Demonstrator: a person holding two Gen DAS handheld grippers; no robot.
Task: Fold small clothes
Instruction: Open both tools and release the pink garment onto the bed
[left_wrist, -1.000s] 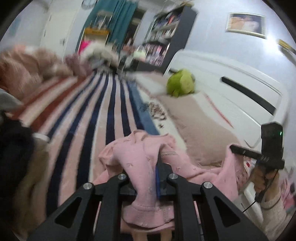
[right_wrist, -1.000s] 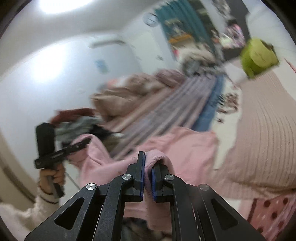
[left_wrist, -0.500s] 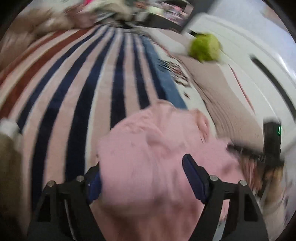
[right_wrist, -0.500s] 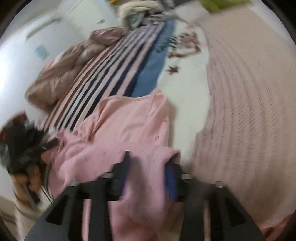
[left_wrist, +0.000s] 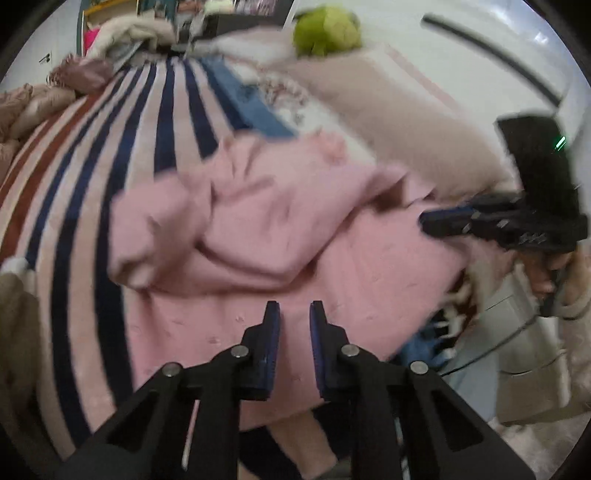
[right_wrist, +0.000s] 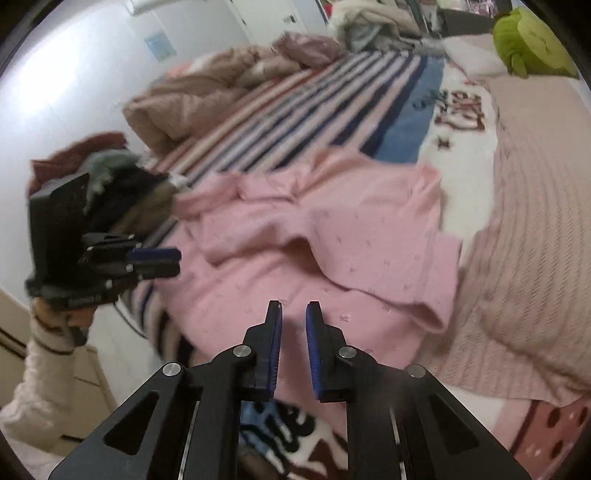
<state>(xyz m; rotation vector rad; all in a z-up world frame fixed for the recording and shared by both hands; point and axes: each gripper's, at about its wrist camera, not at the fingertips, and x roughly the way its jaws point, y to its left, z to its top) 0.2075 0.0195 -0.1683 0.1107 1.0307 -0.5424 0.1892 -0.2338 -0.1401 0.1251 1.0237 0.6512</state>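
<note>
A small pink knitted garment (left_wrist: 266, 236) lies rumpled on the striped bed cover, its near hem at the bed's front edge. It also shows in the right wrist view (right_wrist: 332, 251). My left gripper (left_wrist: 294, 314) hovers just above the garment's near part, jaws a narrow gap apart and empty. My right gripper (right_wrist: 293, 314) hovers over the near hem, jaws a narrow gap apart, empty. Each gripper shows in the other's view: the right (left_wrist: 443, 221) at the garment's right side, the left (right_wrist: 166, 262) at its left side.
A striped blanket (left_wrist: 110, 155) covers the bed's left part and a beige knitted blanket (right_wrist: 535, 221) its right. A green plush toy (left_wrist: 325, 29) sits at the far end. A clothes pile (right_wrist: 103, 166) lies left. A white headboard (left_wrist: 480, 66) stands right.
Both grippers let go of the pink garment, which dropped flat onto the bed. They opened wide, pulled back toward the near edge, then narrowed to a small gap.
</note>
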